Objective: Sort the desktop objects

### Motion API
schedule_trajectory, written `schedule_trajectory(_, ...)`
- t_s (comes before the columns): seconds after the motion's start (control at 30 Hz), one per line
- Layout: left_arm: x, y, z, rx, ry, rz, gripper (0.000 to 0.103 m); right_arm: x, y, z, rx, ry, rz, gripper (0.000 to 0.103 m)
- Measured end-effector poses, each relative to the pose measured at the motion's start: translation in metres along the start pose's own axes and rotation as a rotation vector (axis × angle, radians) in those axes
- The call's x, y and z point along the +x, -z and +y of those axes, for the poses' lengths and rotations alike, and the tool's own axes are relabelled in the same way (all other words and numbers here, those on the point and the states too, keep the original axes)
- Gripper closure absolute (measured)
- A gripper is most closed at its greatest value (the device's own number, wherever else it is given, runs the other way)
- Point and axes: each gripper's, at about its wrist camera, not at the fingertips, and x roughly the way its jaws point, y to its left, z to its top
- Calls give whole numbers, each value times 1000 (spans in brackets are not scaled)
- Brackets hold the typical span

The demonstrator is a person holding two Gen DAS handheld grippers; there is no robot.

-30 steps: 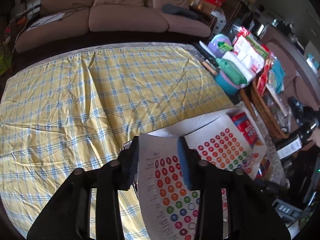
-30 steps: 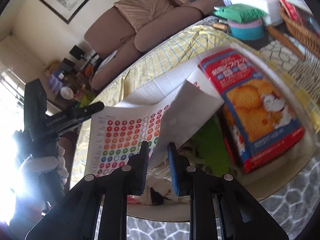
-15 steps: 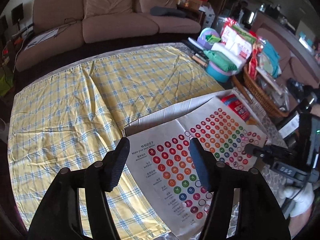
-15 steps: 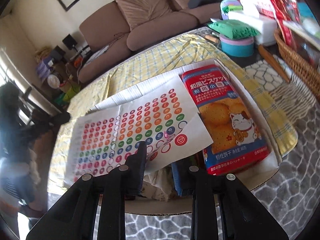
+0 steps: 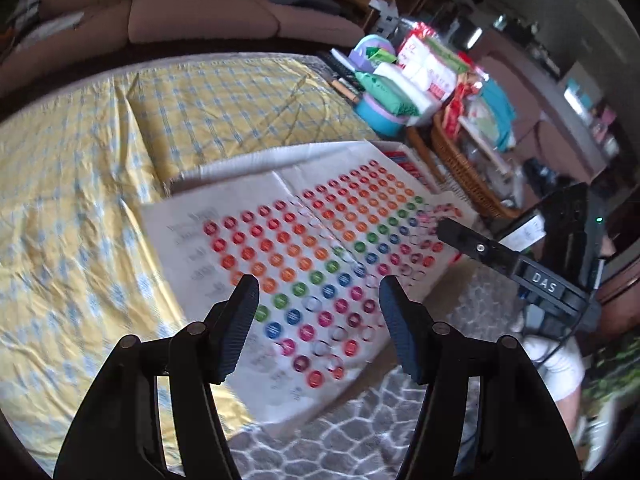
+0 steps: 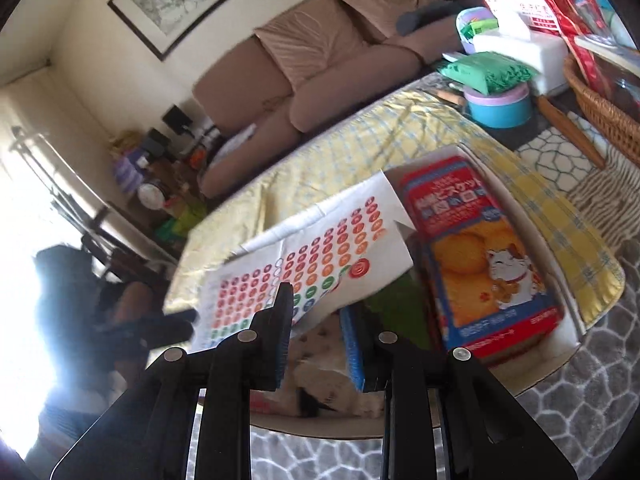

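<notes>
A white sticker sheet (image 5: 312,248) with rows of coloured dots lies spread over a white open box (image 5: 240,164) on the yellow plaid cloth (image 5: 80,200). My left gripper (image 5: 316,288) hovers above the sheet's near part, open wide and holding nothing. In the right wrist view the sheet (image 6: 320,256) has its lower edge crossing just over my right gripper (image 6: 318,304), which is open with a clear gap. A red and blue biscuit box (image 6: 480,264) with a cat picture lies in the white box (image 6: 572,340), right of the sheet. One right finger (image 5: 476,246) shows at the sheet's right edge.
A wicker basket (image 5: 464,164) full of packets stands at the right, behind it a teal bowl (image 6: 500,106) under a green pack. Something green (image 6: 396,312) lies under the sheet. A grey patterned rug (image 6: 560,400) covers the floor. A brown sofa (image 5: 200,16) is behind.
The left gripper let go of the sheet, opened wide and drew back. The folded sheet spread out flat. The right gripper's jaws parted from the sheet's edge.
</notes>
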Motion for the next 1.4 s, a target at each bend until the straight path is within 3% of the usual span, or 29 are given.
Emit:
schedule_trajectory(0.03,0,3,-2,7,14,-3,41,0,0,-1,13,-3,3,78)
schedule_trajectory(0.1,0,12,-16,98,-31,-8,39,1,-1,-5,47,-18,2,78)
schedule_trajectory(0.2,5,25,-56,332,-152,-20,34,0,-2,-11,102,-70,-8,78)
schedule_trajectory(0.27,13,33,-79,455,-220,-14,33,-1,-4,-12,102,-53,-5,78)
schedule_trajectory(0.47,49,40,-109,643,-408,53,34,-11,-8,-17,131,-20,-14,77)
schedule_trajectory(0.57,64,43,-115,706,-457,86,41,-19,-10,-17,106,12,-31,71)
schedule_trajectory(0.67,72,44,-115,725,-472,119,63,-25,-13,-10,46,40,-69,62)
schedule_trajectory(0.73,75,47,-114,738,-485,129,80,-28,-17,-4,5,46,-115,50)
schedule_trajectory(0.8,79,51,-115,770,-503,130,84,-26,-25,0,-15,48,-157,48)
schedule_trajectory(0.87,82,55,-118,797,-523,131,86,-23,-30,3,-35,61,-168,48)
schedule_trajectory(0.93,80,58,-120,812,-534,120,88,-14,-36,9,-78,139,-151,48)
schedule_trajectory(1.03,74,61,-119,825,-565,84,88,9,-35,16,-157,273,-42,54)
schedule_trajectory(1.2,56,50,-113,783,-590,7,88,35,-11,28,-239,239,141,59)
schedule_trajectory(1.3,37,38,-109,738,-594,-60,88,35,-1,31,-247,172,186,59)
schedule_trajectory(1.4,21,25,-103,712,-573,-86,88,27,0,31,-237,128,173,59)
